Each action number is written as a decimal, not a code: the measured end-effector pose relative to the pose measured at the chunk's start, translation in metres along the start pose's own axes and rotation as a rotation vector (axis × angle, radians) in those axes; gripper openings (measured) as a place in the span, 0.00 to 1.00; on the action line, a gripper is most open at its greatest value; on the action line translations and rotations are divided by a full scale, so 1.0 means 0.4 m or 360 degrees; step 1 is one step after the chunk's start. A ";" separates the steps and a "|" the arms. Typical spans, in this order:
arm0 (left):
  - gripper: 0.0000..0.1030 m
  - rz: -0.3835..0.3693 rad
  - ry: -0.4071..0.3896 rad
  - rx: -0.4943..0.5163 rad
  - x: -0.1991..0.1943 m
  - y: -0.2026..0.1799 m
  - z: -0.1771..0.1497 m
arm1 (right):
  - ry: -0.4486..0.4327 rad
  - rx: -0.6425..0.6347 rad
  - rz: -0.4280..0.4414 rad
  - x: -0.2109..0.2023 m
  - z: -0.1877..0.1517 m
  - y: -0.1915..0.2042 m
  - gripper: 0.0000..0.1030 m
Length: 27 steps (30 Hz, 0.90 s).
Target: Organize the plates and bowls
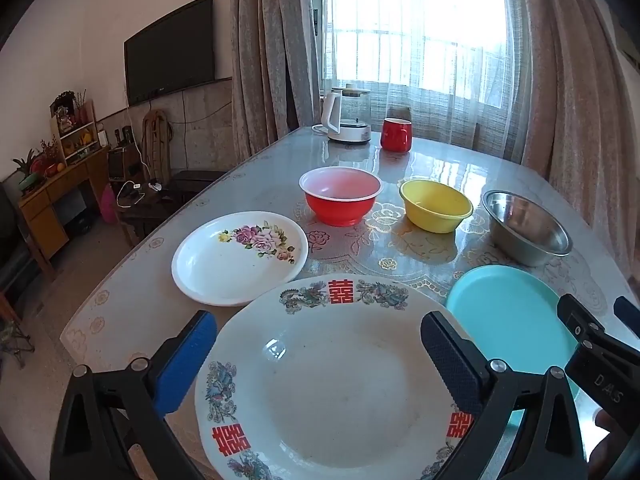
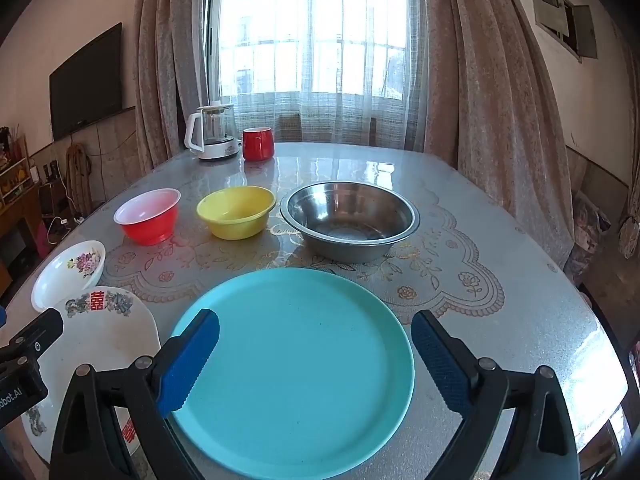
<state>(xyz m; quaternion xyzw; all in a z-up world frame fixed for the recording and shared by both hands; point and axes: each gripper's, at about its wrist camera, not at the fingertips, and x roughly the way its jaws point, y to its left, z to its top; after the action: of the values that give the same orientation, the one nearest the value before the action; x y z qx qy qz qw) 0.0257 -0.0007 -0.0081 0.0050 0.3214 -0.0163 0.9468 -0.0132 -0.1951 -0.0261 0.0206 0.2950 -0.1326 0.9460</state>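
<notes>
On the glossy surface (image 2: 500, 320), from left: small floral plate (image 1: 240, 258), then large white plate with red characters (image 1: 320, 380), under the left claw (image 1: 320, 356), spread wide, pinching nothing. Beside it, teal plate (image 2: 294, 372) beneath the right claw (image 2: 316, 360), likewise spread and empty. Behind, in a row: red bowl (image 2: 148, 216), yellow bowl (image 2: 236, 212), steel bowl (image 2: 350, 226), all apart.

Kettle (image 2: 212, 136): white, glass jug, at my table's far left edge.
Mug (image 2: 258, 144): red, just right of kettle.
TV (image 1: 170, 46): dark, on left wall.
Curtains (image 2: 500, 92): beige, flanking bright window (image 2: 316, 28).
</notes>
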 end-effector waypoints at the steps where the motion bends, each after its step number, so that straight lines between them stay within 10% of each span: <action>1: 1.00 0.0012 -0.0004 -0.0001 0.003 0.001 0.003 | -0.0003 -0.0001 0.0002 0.003 0.007 -0.003 0.96; 27: 1.00 -0.0023 0.0031 0.0035 0.008 -0.005 -0.007 | -0.0016 -0.0002 0.0024 0.007 -0.005 -0.007 0.96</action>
<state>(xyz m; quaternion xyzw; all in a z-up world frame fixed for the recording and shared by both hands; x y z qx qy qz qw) 0.0262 -0.0029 -0.0123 0.0131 0.3304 -0.0265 0.9434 -0.0128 -0.1983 -0.0290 0.0215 0.2900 -0.1255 0.9485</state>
